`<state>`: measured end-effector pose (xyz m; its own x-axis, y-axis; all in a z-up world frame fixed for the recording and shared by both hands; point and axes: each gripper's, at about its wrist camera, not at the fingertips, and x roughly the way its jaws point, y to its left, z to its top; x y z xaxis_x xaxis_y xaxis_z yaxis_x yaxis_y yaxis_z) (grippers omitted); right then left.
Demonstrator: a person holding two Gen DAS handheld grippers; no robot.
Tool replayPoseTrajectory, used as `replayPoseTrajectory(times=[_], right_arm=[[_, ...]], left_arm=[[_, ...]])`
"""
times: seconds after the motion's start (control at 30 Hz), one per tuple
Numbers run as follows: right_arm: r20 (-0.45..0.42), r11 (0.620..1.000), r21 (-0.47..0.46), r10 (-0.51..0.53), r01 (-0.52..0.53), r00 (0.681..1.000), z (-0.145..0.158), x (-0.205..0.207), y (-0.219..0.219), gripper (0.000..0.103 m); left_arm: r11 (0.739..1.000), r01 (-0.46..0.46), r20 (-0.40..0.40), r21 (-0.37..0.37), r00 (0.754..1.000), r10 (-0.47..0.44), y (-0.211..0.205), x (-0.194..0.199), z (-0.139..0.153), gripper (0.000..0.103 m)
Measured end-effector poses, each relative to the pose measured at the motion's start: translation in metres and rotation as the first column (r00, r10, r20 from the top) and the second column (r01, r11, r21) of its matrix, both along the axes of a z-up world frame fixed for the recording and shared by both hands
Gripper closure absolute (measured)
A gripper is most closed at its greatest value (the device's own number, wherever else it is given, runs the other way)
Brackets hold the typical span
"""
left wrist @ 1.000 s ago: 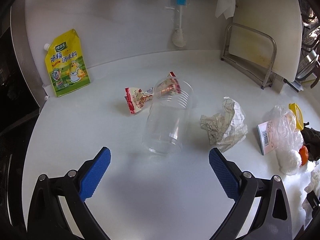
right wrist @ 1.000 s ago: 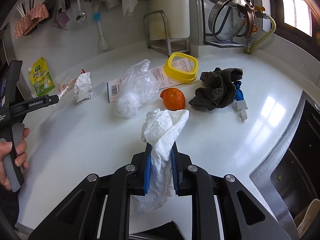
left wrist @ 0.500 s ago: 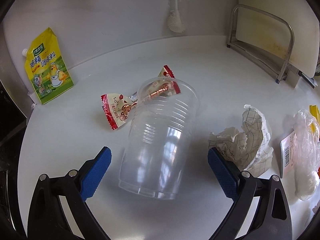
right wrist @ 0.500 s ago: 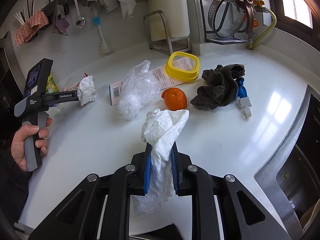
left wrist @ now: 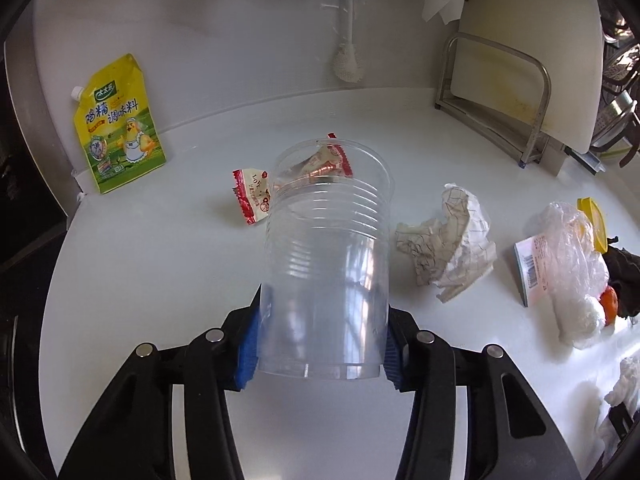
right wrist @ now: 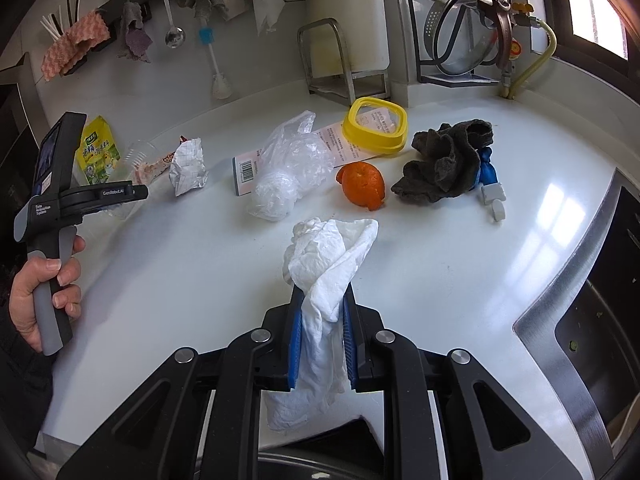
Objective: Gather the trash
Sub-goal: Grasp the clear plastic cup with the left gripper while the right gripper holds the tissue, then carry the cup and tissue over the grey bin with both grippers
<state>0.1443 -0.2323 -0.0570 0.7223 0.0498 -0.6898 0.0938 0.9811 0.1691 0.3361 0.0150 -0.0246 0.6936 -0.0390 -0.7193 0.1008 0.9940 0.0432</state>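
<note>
My left gripper (left wrist: 320, 320) is shut on the base of a clear plastic cup (left wrist: 326, 248) that lies on its side on the white counter (left wrist: 160, 280), mouth away from me. A red snack wrapper (left wrist: 256, 196) lies by the cup's mouth, partly seen through it. Crumpled checked paper (left wrist: 448, 248) lies to the cup's right. My right gripper (right wrist: 322, 320) is shut on a white paper towel (right wrist: 324, 280) and holds it above the counter. The left gripper (right wrist: 100, 196) also shows at the left of the right wrist view.
A clear plastic bag (right wrist: 288, 168) on a barcoded card, an orange peel (right wrist: 362, 184), a yellow lid (right wrist: 374, 128), a dark rag (right wrist: 448, 168) and a yellow seasoning pouch (left wrist: 116, 124) lie on the counter. A sink (right wrist: 592, 320) is at the right; a metal rack (left wrist: 496, 104) stands behind.
My left gripper moved forward around the cup's base and closed on it. My right gripper holds the paper towel as before, hardly moved.
</note>
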Motion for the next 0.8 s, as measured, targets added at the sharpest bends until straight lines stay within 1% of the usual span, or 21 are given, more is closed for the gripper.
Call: replayPoseTrajectory(times=[0.1,0.17,0.27,0.37,0.6,0.67,0.8], right_arm=[[0.000,1.000,0.003,0.005,-0.005,1.000,0.002,-0.015,0.006,0.086],[0.006,1.000,0.000,0.008,-0.008,1.000,0.005,-0.029,0.011,0.086],[0.013,1.000,0.000,0.009,-0.009,1.000,0.008,-0.054,0.017,0.086],[0.019,1.000,0.002,0.005,-0.005,1.000,0.011,-0.083,0.020,0.086],[0.021,1.000,0.012,-0.024,0.023,1.000,0.009,-0.155,0.021,0.086],[0.018,1.000,0.019,-0.025,0.025,1.000,0.005,-0.174,0.020,0.086],[-0.011,1.000,0.018,-0.016,0.016,1.000,-0.003,-0.203,0.021,0.086]], left_arm=[[1.000,0.018,0.026,0.018,0.999,-0.018,-0.003,-0.041,0.011,0.055],[0.999,0.030,0.038,0.013,0.999,-0.030,-0.006,-0.068,0.018,0.055],[0.999,0.043,0.075,0.019,0.996,-0.044,-0.010,-0.114,0.026,0.055],[0.998,0.062,0.092,0.019,0.994,-0.063,-0.016,-0.157,0.029,0.055],[0.993,0.115,0.091,0.001,0.989,-0.114,-0.027,-0.250,0.022,0.055],[0.991,0.132,0.079,-0.010,0.988,-0.131,-0.030,-0.274,0.017,0.055],[0.985,0.173,0.049,-0.017,0.984,-0.172,-0.039,-0.308,0.004,0.055]])
